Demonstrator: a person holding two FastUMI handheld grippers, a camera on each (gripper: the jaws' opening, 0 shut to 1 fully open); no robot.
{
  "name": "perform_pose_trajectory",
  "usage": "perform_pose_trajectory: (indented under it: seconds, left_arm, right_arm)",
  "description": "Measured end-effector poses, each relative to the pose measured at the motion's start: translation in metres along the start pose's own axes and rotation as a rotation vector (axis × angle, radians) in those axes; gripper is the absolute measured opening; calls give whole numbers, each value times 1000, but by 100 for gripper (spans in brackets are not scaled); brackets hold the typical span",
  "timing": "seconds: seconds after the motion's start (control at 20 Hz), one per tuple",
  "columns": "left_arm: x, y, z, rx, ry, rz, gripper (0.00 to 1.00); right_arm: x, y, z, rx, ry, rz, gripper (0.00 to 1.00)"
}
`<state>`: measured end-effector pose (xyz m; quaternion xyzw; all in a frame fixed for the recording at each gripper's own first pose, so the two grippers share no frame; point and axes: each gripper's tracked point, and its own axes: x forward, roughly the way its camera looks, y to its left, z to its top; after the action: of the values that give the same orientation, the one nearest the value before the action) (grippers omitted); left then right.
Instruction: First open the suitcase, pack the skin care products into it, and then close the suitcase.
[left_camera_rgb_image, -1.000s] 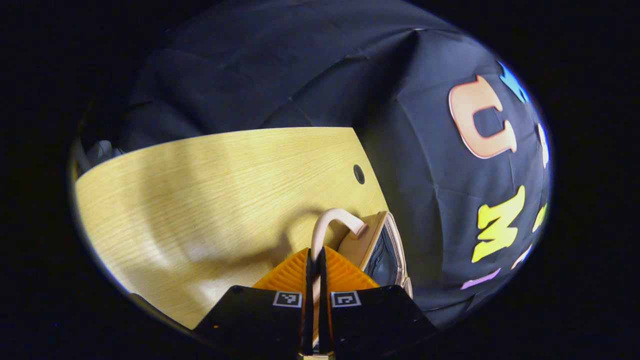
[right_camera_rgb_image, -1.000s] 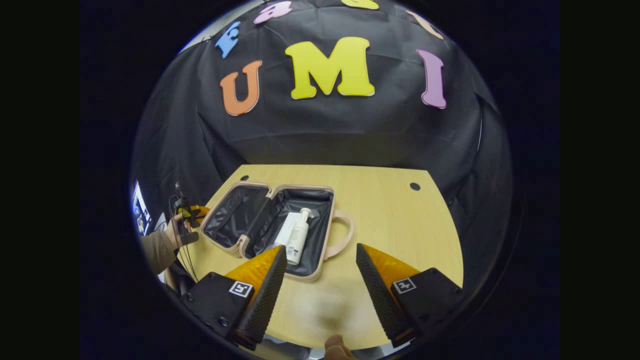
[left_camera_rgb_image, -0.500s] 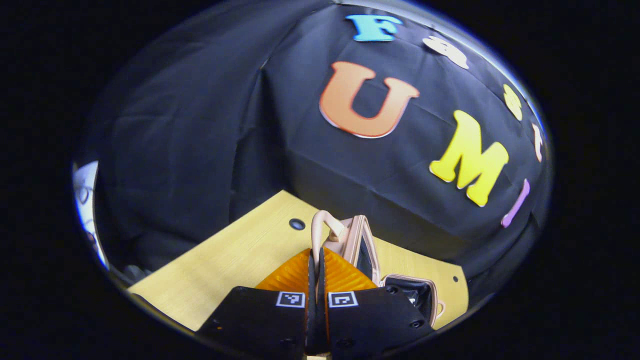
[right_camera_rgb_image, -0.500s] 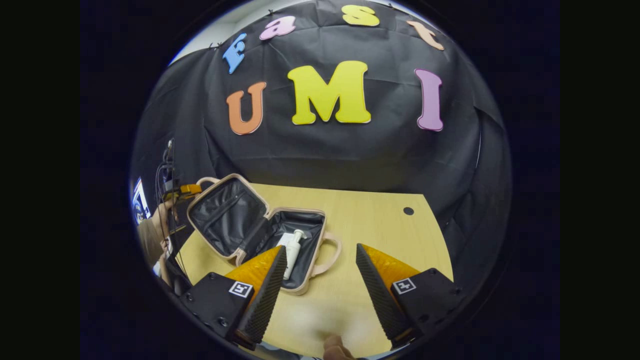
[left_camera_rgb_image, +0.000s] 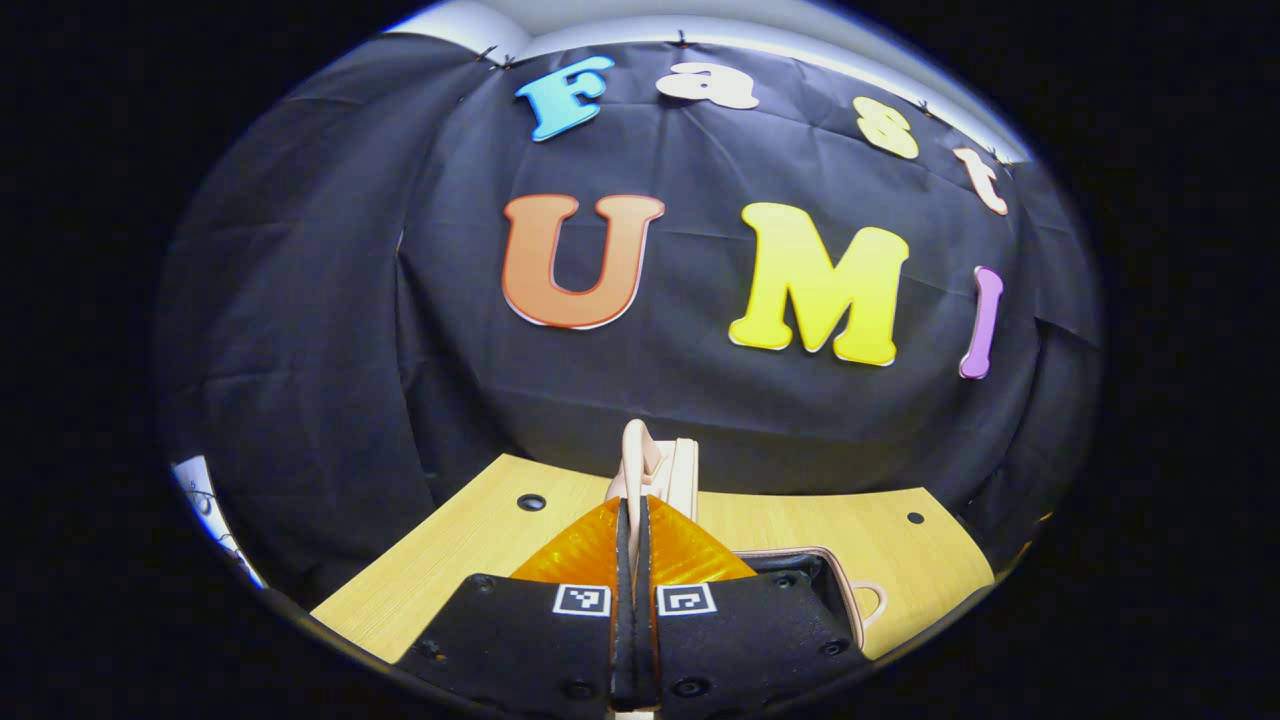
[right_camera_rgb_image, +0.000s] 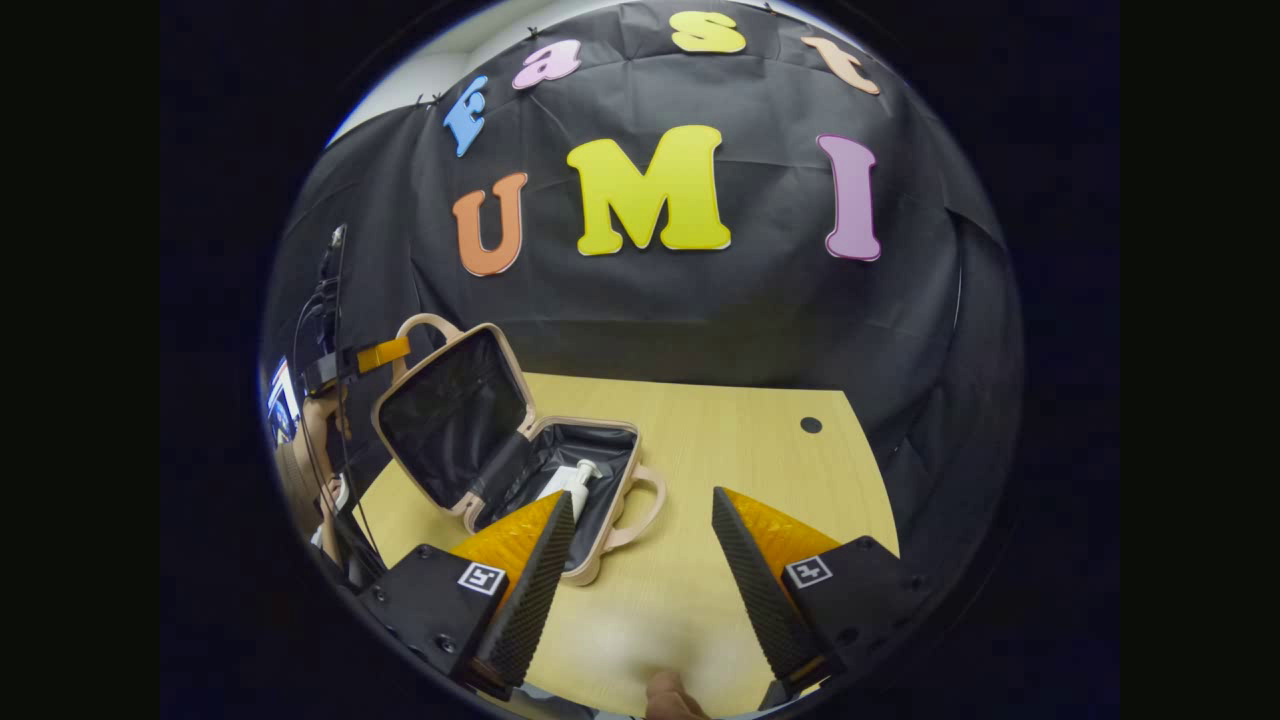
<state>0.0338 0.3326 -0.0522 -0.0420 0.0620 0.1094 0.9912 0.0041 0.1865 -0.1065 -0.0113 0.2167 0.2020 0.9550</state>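
Observation:
A small beige suitcase (right_camera_rgb_image: 560, 470) with black lining lies open on the wooden table (right_camera_rgb_image: 740, 450). Its lid (right_camera_rgb_image: 445, 415) stands raised at a slant, and a white pump bottle (right_camera_rgb_image: 565, 482) lies in the lower half. My left gripper (left_camera_rgb_image: 634, 520) is shut on the lid's beige handle (left_camera_rgb_image: 634, 462), seen edge-on in the left gripper view. From the right gripper view that gripper (right_camera_rgb_image: 375, 355) shows at the lid's top left, held by a hand. My right gripper (right_camera_rgb_image: 640, 520) hangs open over the table in front of the suitcase, holding nothing.
Black cloth walls close in the table behind and at both sides. Two round holes (right_camera_rgb_image: 811, 425) (left_camera_rgb_image: 531, 501) sit near the table's far corners. The lower half's handle (right_camera_rgb_image: 640, 500) points toward my right gripper. A sleeve and cables (right_camera_rgb_image: 320, 450) are at the left.
My left gripper has lifted the lid by its handle from lying flat to steeply raised, swinging toward the lower half. My right gripper has stayed open and nearly still.

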Motion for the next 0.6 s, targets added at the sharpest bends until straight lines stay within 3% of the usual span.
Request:
perform_pose_trajectory:
  seconds: [0.2, 0.3, 0.35, 0.4, 0.6]
  left_arm:
    - [-12, -64, -2, 100, -52, -72, 3]
    - [-15, -98, -9, 130, -58, -114, 3]
    - [-16, -116, -14, 145, -54, -137, 3]
    - [-16, -132, -20, 156, -44, -160, 3]
    - [-17, -194, -56, 192, 25, -244, 3]
  right_arm:
    - [7, -17, 0, -9, 11, 6, 79]
    - [11, -22, -4, -18, 26, 17, 83]
    - [17, -20, -5, -23, 30, 21, 79]
    - [18, -24, -5, -27, 33, 24, 83]
    - [15, -48, -8, -33, 47, 31, 80]
